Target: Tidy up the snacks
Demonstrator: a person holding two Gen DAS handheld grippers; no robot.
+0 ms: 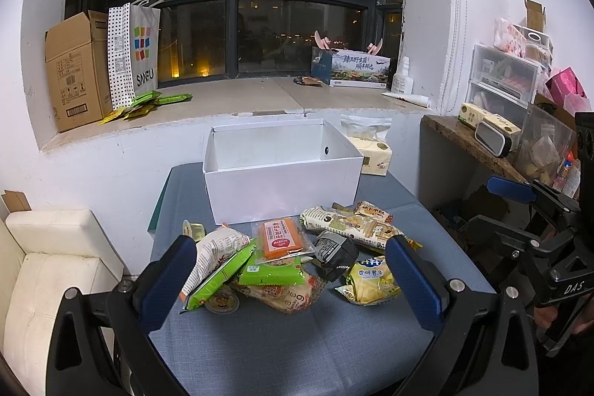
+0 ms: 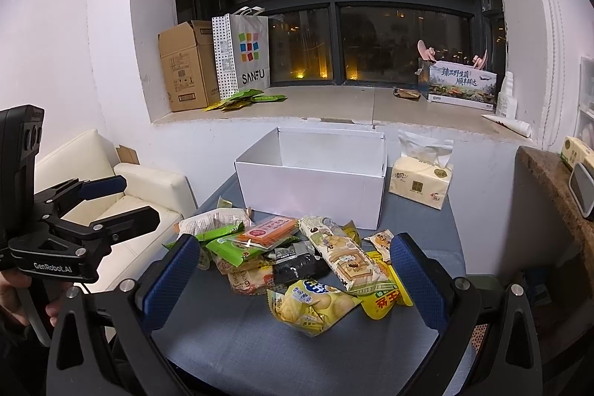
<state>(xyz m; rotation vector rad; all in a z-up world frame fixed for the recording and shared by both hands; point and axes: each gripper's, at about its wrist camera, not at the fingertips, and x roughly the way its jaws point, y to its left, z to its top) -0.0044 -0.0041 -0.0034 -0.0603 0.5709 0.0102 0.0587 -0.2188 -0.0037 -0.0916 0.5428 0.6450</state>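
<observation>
As the left wrist view looks forward, the left gripper (image 1: 291, 279) hovers with jaws wide and empty over a snack pile (image 1: 293, 255) on the blue tabletop (image 1: 289, 340), before an open white box (image 1: 282, 169). In the right wrist view, the right gripper (image 2: 293, 279) hangs likewise, jaws wide, above a yellow chip bag (image 2: 312, 303).
</observation>
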